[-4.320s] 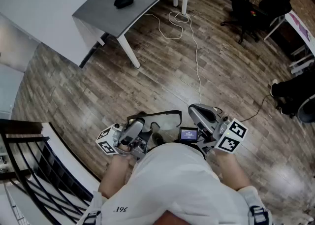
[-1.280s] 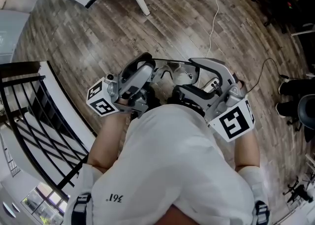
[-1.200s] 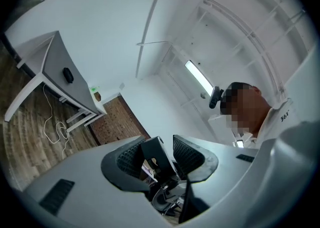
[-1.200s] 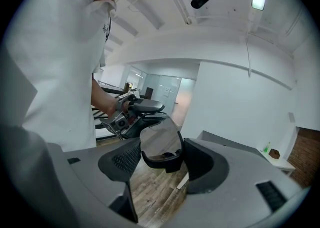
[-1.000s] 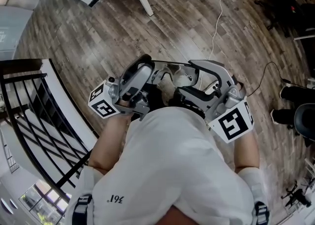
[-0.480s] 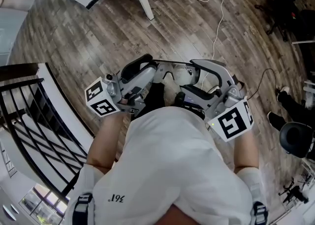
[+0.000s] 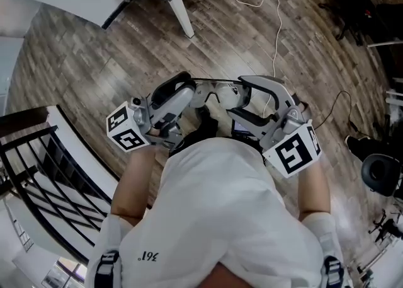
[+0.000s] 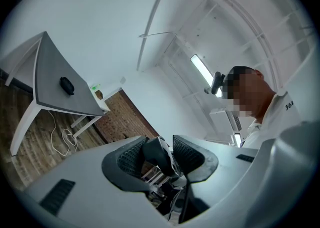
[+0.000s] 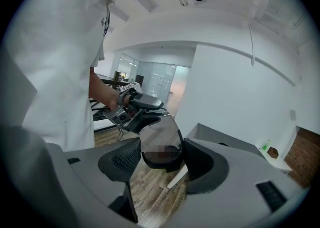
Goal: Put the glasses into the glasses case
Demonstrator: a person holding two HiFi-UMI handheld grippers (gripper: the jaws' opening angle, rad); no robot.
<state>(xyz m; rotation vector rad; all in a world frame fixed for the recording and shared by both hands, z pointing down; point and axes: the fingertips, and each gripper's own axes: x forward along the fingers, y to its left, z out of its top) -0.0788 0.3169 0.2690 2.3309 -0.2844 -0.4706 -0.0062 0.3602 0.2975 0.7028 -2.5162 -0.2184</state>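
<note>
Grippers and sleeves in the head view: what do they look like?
Both the left gripper and right gripper are light grey curved shells with dark ribbed pads. Each carries a white cube printed with black square markers. The person wears a white short-sleeved shirt.

Glasses [image 9: 160, 134] aloft; black case [image 8: 66, 85] on table [image 8: 50, 67]

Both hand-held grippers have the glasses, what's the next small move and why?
Probably carry the dark-framed clear-lens glasses over to the grey table: the left hand-held gripper and right hand-held gripper both clamp them above the wooden floor, and the black oval glasses case lies on that table.
</note>
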